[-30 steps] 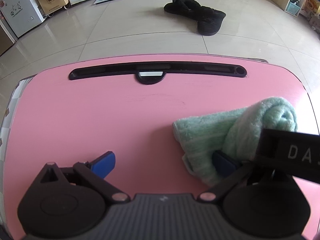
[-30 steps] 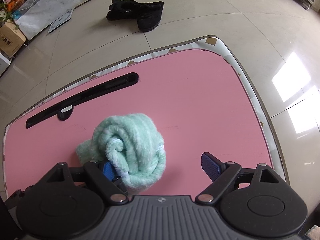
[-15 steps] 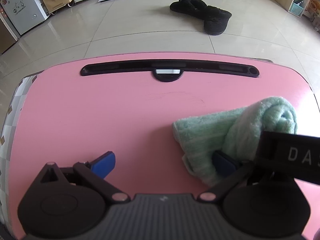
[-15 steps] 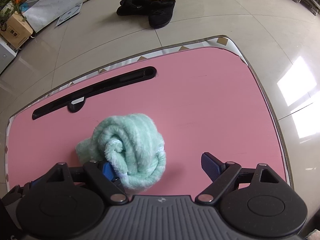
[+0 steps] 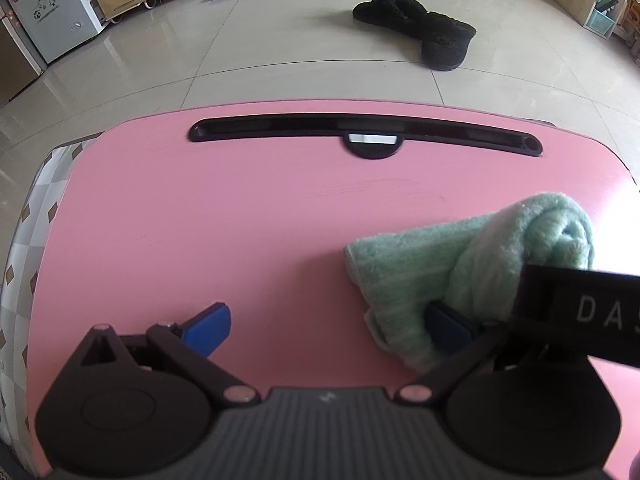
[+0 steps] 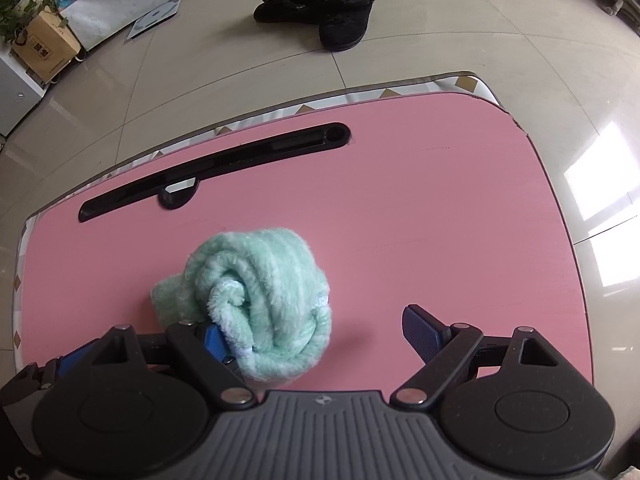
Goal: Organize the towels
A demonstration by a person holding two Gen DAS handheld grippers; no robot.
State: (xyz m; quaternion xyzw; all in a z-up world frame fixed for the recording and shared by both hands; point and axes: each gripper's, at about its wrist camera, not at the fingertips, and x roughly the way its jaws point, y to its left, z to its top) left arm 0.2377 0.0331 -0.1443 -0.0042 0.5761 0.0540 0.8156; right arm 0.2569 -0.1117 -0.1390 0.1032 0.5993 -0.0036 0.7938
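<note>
- On the pink table [image 5: 248, 232], a rolled green towel [image 6: 264, 300] lies near the front edge, its loose end flat toward the left.
- Left gripper [image 5: 326, 324] is spread wide, its right finger [image 5: 448, 326] touching the towel's flat end.
- Right gripper [image 6: 316, 334] is spread too, its left finger [image 6: 214, 338] against the roll.
- Black boots [image 5: 424, 34] lie on the floor beyond.
</note>
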